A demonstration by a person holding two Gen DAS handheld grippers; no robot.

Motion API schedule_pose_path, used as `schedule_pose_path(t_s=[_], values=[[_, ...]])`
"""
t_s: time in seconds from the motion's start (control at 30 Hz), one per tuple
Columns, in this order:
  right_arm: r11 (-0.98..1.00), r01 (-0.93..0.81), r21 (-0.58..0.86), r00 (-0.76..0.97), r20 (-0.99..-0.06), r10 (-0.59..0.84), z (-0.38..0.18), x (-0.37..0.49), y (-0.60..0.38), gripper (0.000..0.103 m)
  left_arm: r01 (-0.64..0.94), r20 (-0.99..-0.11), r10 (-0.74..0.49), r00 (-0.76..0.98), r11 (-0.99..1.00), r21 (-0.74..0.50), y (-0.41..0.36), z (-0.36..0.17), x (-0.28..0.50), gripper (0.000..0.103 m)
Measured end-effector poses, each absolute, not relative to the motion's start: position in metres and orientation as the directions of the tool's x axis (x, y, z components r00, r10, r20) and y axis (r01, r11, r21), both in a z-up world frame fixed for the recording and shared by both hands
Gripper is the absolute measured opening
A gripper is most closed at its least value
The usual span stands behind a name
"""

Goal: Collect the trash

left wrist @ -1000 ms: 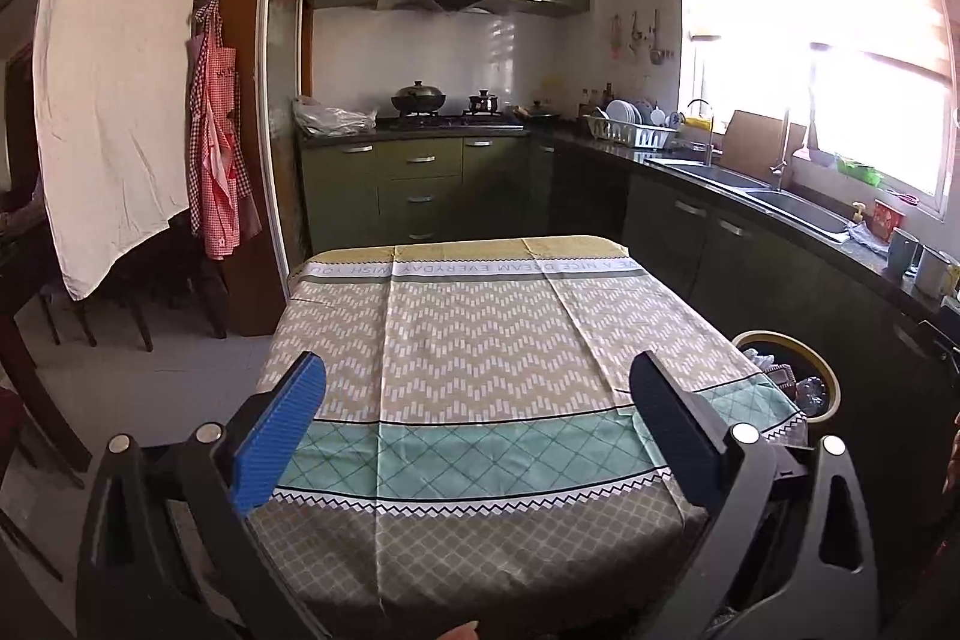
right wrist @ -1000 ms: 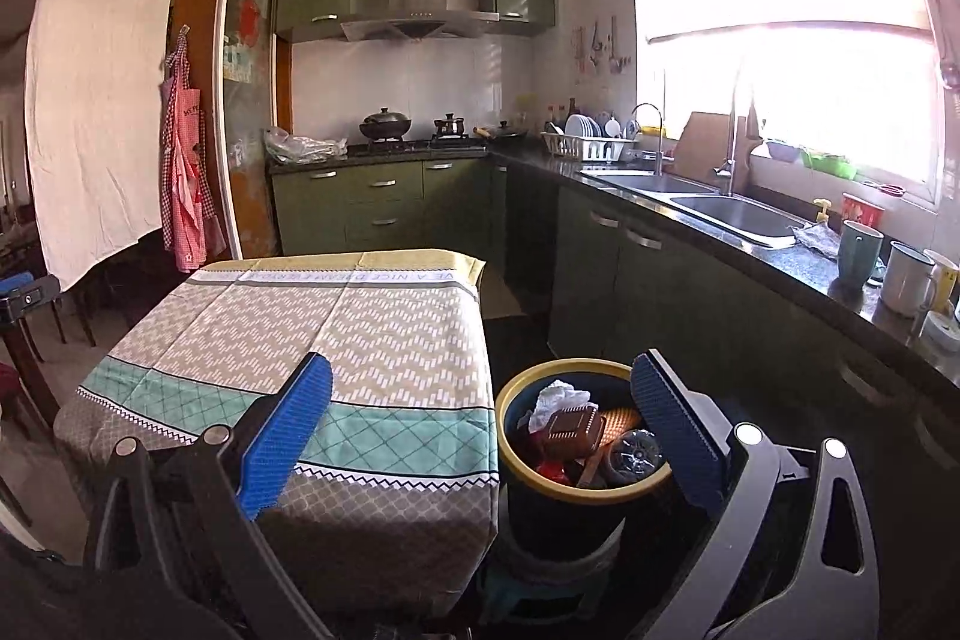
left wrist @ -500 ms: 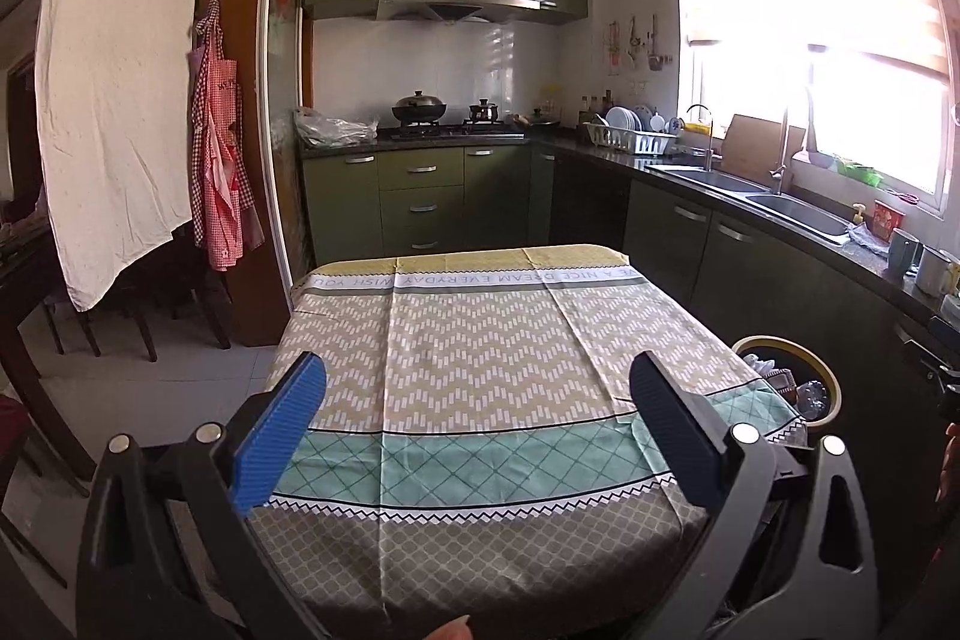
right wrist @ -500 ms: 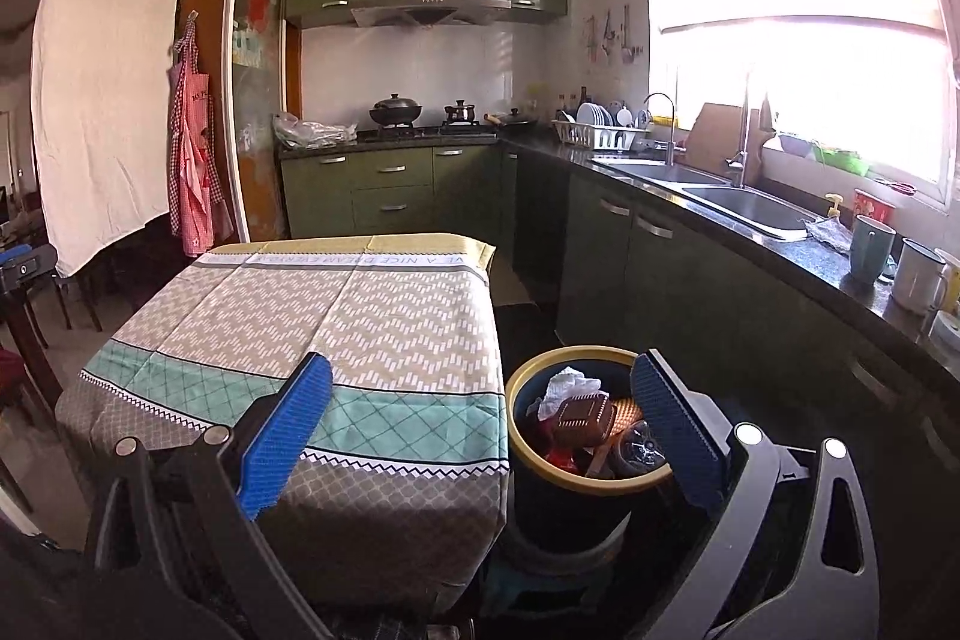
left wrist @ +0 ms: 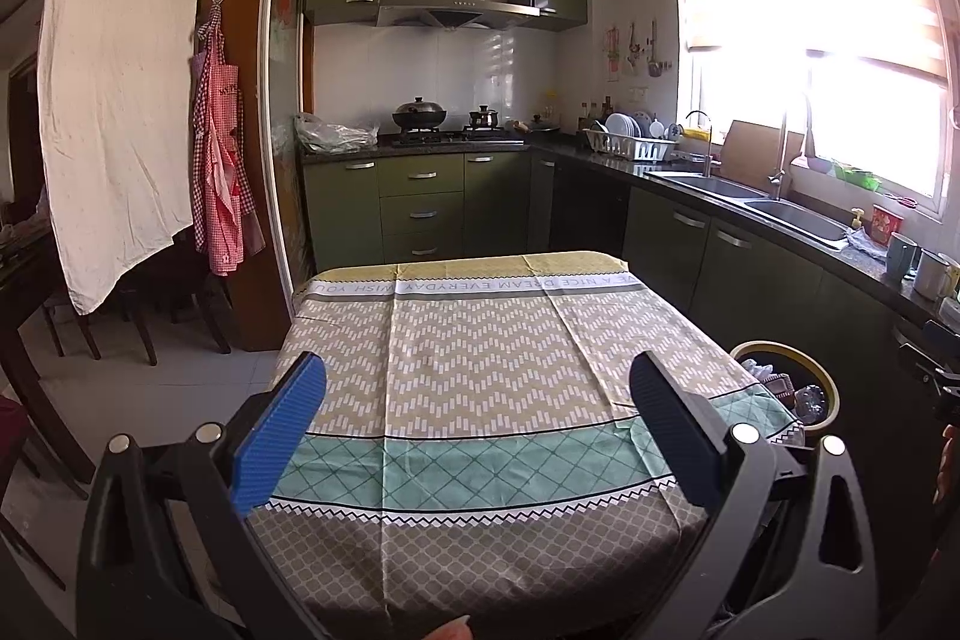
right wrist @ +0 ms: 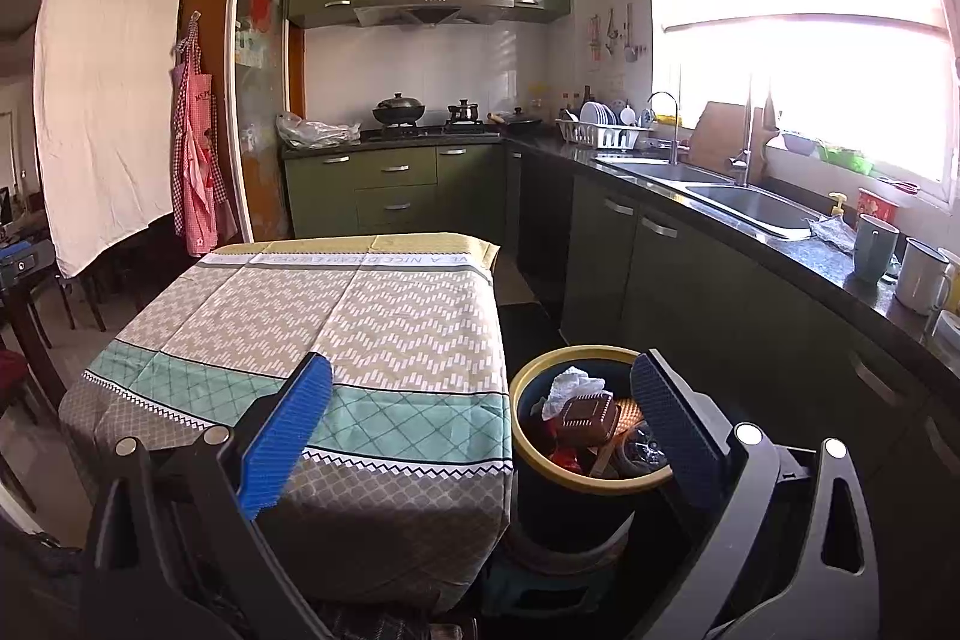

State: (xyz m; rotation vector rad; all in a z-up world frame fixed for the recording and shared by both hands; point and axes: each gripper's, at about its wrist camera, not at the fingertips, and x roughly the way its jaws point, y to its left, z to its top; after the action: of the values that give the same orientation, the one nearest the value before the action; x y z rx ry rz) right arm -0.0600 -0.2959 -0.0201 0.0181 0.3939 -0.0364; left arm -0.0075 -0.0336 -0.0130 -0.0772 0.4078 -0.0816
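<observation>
Both grippers hang spread wide with nothing between their blue pads: the left gripper point(left wrist: 477, 424) looks out over the desk point(left wrist: 480, 340), and the right gripper point(right wrist: 480, 424) sits off the desk's right corner, over the trash bin point(right wrist: 600, 484). The patterned cloth on the desk carries nothing at all from where I stand.

The trash is already in that yellow-rimmed bin, which stands on the floor just beside the desk, between it and the dark cabinets. On top lies a crumpled white tissue point(right wrist: 567, 385), next to it a brown waffled plastic tray point(right wrist: 588, 418), and beside that what looks like a clear plastic bottle point(right wrist: 645, 451) lying on its side. Something red shows underneath, too buried to name.

I reckon all of it is light. The tissue is soft and would squash flat, so any pinch holds it. The tray looks thin and springy; it would be best taken by a raised edge, not across its flat. The bottle seems smooth and round, likely to roll or squirt out, so its neck is the safer hold. If the bin itself is to be lifted, its stiff rim is the place, and it should weigh little.
</observation>
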Motion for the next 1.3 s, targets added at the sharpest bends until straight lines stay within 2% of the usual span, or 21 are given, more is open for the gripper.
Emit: schedule_pose_path(t_s=[1.3], values=[[0.999, 0.041, 0.018, 0.915, -0.402, -0.03, -0.0267, -0.0544, -0.2969, 0.098, 0.079, -0.408, -0.106, 0.907, 0.993, -0.083, -0.033, -0.0154, -0.0054, 0.096]])
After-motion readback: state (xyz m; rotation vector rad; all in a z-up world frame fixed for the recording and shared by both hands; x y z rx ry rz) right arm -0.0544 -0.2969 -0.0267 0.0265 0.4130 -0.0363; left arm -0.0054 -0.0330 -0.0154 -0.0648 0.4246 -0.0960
